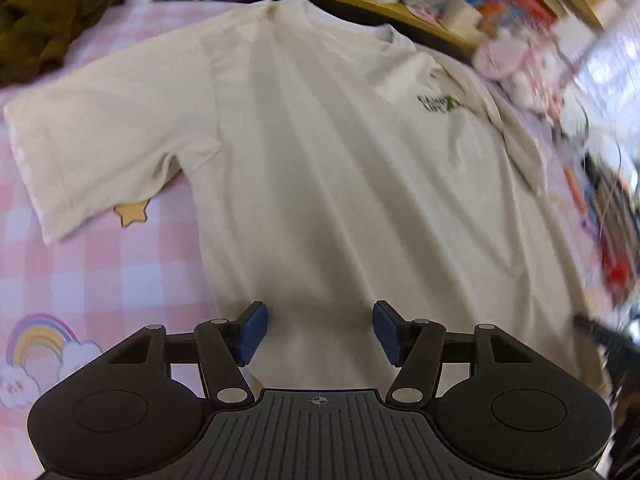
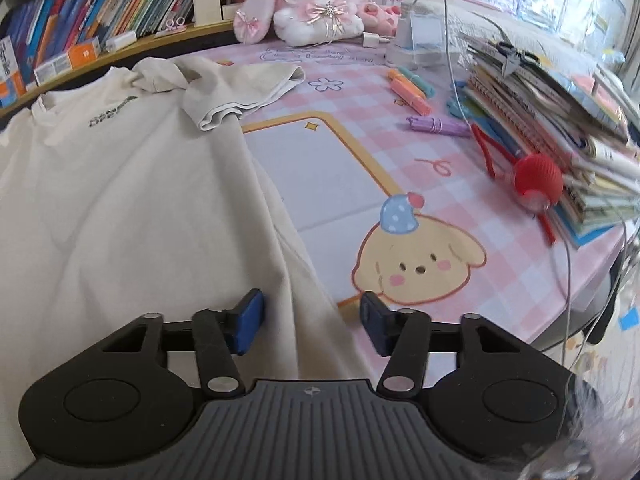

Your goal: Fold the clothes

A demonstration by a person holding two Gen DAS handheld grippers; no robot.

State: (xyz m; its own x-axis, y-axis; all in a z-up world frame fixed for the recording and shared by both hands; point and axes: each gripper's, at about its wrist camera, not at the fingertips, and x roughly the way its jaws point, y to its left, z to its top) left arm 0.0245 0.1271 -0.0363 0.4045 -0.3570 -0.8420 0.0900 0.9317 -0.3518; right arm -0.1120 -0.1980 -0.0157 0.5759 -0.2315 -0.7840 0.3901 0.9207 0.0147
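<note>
A cream T-shirt lies front up on a pink checked mat, collar away from me. Its left sleeve is spread flat; its right sleeve is bunched and folded over near the shoulder. A small dark logo sits on the chest. My left gripper is open and empty over the shirt's lower middle. My right gripper is open and empty over the shirt's right side edge near the hem. The hem itself is hidden under the grippers.
A white and pink plush toy sits at the back. A stack of books, a red ball tool, markers and a cable lie to the right. A bookshelf runs behind. A dark brown garment lies far left.
</note>
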